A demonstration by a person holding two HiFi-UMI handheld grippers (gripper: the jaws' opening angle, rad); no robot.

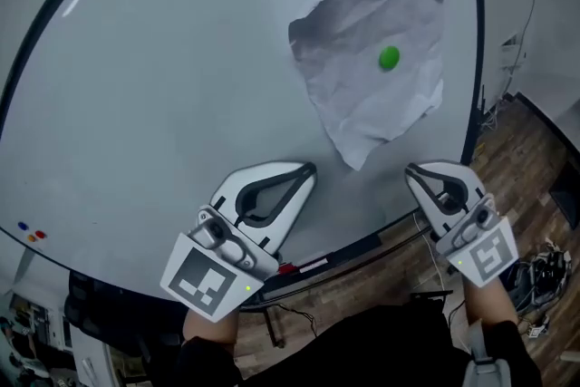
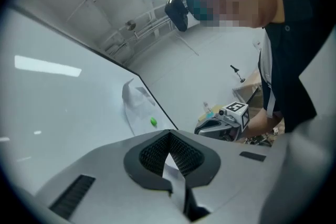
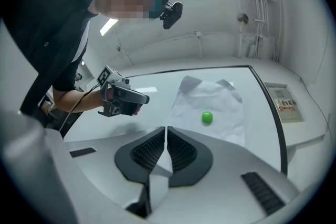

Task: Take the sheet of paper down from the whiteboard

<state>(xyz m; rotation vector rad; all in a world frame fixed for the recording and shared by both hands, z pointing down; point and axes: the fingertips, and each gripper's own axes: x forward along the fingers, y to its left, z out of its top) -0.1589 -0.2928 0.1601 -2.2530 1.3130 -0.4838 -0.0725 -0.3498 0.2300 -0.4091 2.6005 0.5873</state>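
- One sheet of paper [image 1: 349, 91], white and much wrinkled, hangs on the whiteboard [image 1: 181, 86] in its upper right part, near the board's dark right edge.
- A single round green magnet [image 1: 389, 58] sits close to the middle of the sheet and pins it to the board.
- The top edge of the sheet curls away from the surface and throws a grey shadow, and the lower end narrows to a point that hangs free.
- The left gripper [image 1: 309, 169] is below the sheet and to the left of its lower point, apart from it. Its jaws are closed together and nothing is between them.
- The right gripper [image 1: 413, 169] is below the sheet on the right side, near the board's edge, and also does not touch the paper. Its jaws are pressed together with nothing in them.
- Three small magnets [image 1: 32, 233], blue, red and orange, sit far away at the board's lower left corner.
- A small red thing [image 1: 286, 268] lies on the ledge under the board.
- A wooden floor [image 1: 521, 163] shows to the right of the board.
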